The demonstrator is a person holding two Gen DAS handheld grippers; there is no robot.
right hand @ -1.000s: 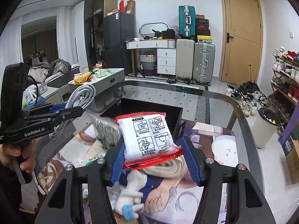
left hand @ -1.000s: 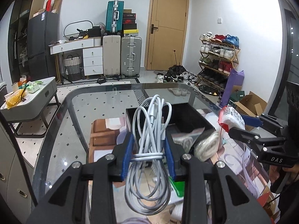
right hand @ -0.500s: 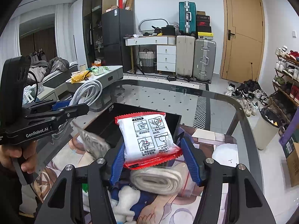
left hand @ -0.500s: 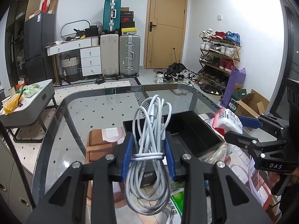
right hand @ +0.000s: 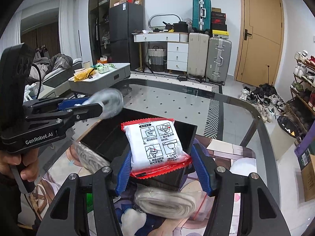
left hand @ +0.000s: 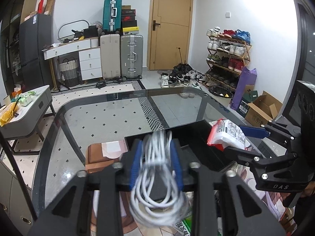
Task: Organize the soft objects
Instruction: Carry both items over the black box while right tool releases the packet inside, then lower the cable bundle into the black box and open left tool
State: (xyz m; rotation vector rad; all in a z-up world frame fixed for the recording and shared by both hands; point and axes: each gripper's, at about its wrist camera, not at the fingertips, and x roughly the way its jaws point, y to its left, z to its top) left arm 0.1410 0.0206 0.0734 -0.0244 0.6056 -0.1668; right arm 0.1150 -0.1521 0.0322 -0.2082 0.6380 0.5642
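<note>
Left gripper (left hand: 156, 162) clamps coiled cable (left hand: 157, 179) above bin (left hand: 198, 137).

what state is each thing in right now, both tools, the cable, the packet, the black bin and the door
left tool: shut on white cable bundle
white cable bundle: coiled, blurred, held above the bin's near edge
right tool: shut on red-and-white packet
red-and-white packet: sealed, held over the bin
black bin: open-topped, looks empty
door: closed

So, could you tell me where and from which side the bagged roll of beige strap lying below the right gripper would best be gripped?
Probably across its short middle, from above: the bagged strap roll lies flat on the table mat as a long oval, so the fingers would close on its long sides. The right gripper already holds the white packet.
</note>
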